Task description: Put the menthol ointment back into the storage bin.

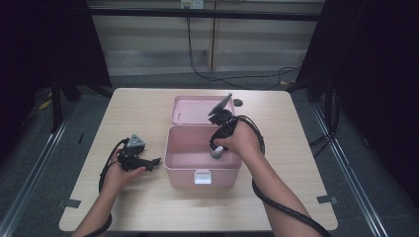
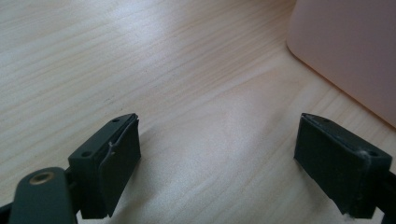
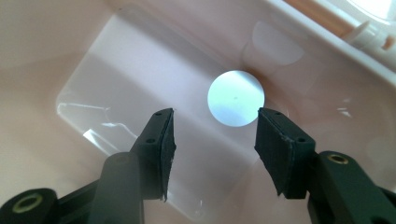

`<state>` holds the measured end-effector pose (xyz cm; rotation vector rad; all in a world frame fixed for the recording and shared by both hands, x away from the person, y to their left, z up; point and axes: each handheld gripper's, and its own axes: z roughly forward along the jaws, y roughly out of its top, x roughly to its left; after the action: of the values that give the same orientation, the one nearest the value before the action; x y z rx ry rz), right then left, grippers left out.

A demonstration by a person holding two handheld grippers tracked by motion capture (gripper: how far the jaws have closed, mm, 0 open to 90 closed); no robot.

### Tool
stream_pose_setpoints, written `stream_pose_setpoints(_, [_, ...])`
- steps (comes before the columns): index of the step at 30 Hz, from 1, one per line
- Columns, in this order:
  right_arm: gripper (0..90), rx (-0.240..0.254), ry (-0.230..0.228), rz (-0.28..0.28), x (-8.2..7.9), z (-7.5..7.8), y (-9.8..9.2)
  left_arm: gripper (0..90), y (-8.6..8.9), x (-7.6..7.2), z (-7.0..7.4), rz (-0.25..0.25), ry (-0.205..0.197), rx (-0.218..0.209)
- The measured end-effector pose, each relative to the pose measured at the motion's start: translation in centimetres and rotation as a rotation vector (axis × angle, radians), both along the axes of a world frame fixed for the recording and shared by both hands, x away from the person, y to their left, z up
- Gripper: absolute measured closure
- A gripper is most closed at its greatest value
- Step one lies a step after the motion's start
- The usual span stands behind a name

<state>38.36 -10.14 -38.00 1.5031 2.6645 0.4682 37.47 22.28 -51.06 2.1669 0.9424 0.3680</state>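
Right gripper view: one white disc point(image 3: 236, 98), one pink box point(image 3: 56, 51)

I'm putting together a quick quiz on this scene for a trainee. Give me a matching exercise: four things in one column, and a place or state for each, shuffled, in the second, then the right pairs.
Things:
1. pink box
2. white round object
3. left gripper
4. right gripper

Places or states:
A. lies on the floor of the box
B. jaws open low over bare table, beside the box
C. stands mid-table with its lid swung back
D. points down into the box, jaws apart, nothing between them

Pairs: 1-C, 2-A, 3-B, 4-D
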Motion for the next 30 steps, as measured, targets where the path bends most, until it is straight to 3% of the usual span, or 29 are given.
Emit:
stream_pose_setpoints(11, [49.4,0.052,-0.063,0.069,-0.9,0.9,-1.9,14.0,0.0,0.0,0.0,0.003,-0.003,-0.002])
stream_pose_setpoints(20, [55.7,0.057,-0.073,0.140,-2.0,1.4,-1.9,14.0,0.0,0.0,0.0,0.003,-0.003,-0.002])
stream_pose_setpoints(26, [58.1,0.108,-0.102,0.148,-2.6,1.8,-2.5,14.1,0.0,0.0,0.0,0.003,-0.003,-0.002])
stream_pose_setpoints(30, [59.8,0.097,-0.085,0.171,-3.0,2.2,-2.9,14.1,0.0,0.0,0.0,0.003,-0.003,-0.002])
